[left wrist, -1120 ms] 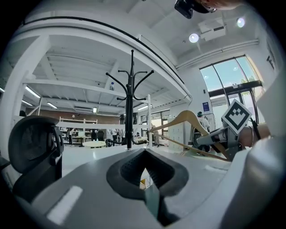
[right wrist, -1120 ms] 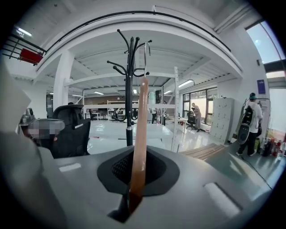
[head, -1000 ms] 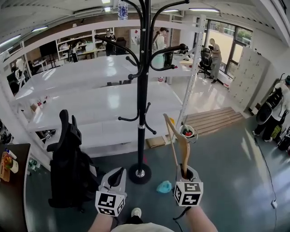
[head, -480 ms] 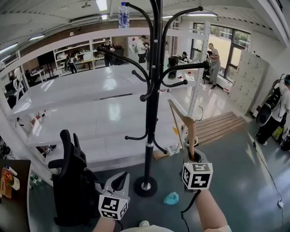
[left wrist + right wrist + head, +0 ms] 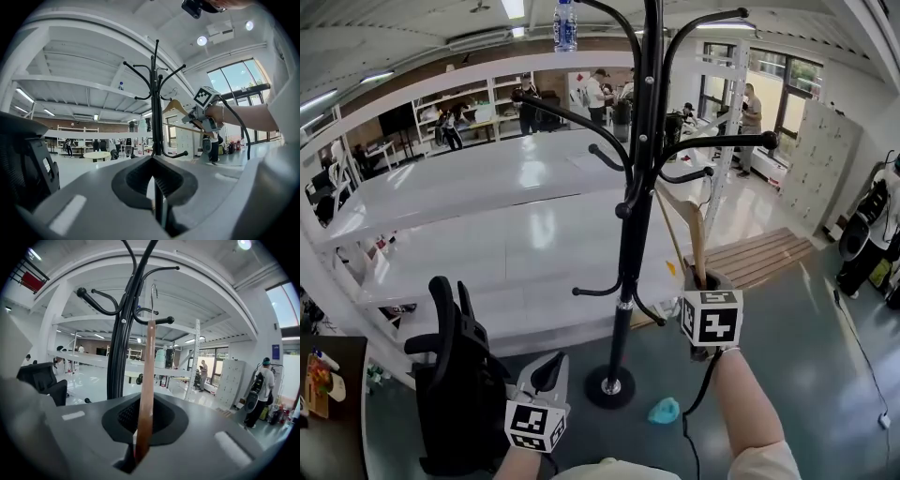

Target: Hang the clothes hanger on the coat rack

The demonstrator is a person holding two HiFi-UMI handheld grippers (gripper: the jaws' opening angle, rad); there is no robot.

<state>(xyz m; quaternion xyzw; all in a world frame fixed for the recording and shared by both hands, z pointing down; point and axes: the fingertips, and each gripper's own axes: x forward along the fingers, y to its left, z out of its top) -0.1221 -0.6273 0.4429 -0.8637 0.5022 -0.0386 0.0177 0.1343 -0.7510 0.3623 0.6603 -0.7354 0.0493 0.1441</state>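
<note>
The black coat rack (image 5: 630,244) stands on a round base in front of me, its curved arms spreading at the top. My right gripper (image 5: 705,279) is shut on the lower end of a wooden clothes hanger (image 5: 693,228), held upright just right of the pole below the upper arms. In the right gripper view the hanger (image 5: 147,380) rises from the jaws, its metal hook (image 5: 153,296) beside a knobbed rack arm (image 5: 154,320). My left gripper (image 5: 547,373) is low, left of the base, shut and holding nothing. The left gripper view shows the rack (image 5: 155,103) and the right gripper (image 5: 206,110).
A black office chair (image 5: 450,375) stands close on the left. A teal object (image 5: 664,410) lies on the floor by the rack's base (image 5: 609,386). White shelving frames (image 5: 487,178) run behind the rack, with a bottle (image 5: 565,23) on top. Several people stand further back.
My right gripper has risen with the hanger and moved closer to the rack's upper arms. The left gripper has shifted slightly and stays low by the chair.
</note>
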